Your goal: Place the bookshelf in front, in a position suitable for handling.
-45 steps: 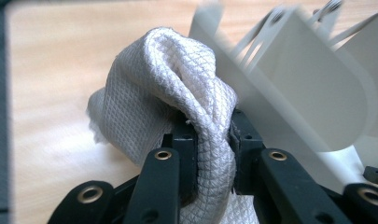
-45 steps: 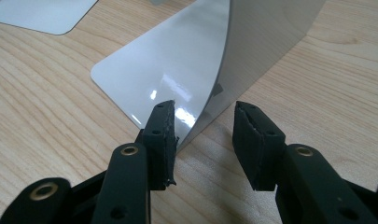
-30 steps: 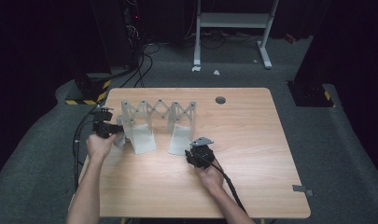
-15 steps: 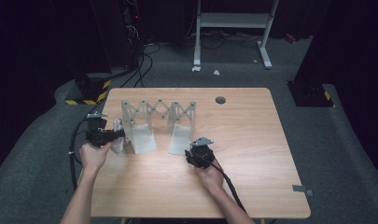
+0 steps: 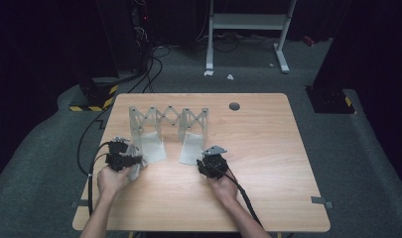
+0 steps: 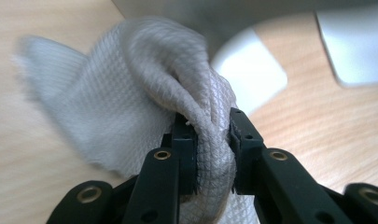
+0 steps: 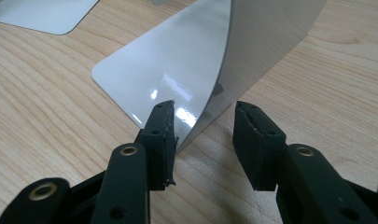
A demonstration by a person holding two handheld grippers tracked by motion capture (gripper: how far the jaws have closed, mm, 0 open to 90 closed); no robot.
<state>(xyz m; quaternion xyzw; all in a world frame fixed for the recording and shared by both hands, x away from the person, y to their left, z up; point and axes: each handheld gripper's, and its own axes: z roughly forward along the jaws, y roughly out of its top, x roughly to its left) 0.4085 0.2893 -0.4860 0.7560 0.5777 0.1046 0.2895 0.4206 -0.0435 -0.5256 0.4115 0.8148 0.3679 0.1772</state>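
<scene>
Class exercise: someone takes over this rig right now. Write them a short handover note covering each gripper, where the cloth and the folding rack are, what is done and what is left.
Left gripper: shut on the grey cloth, a bunched fold pinched between its jaws, by the rack's left foot.
Right gripper: open, jaws either side of the edge of the right foot plate, not clamped.
Folding rack: upright mid-table, spread open.
Done: cloth picked up.
Left, probably: steady the rack with the right gripper and wipe it with the cloth.
</scene>
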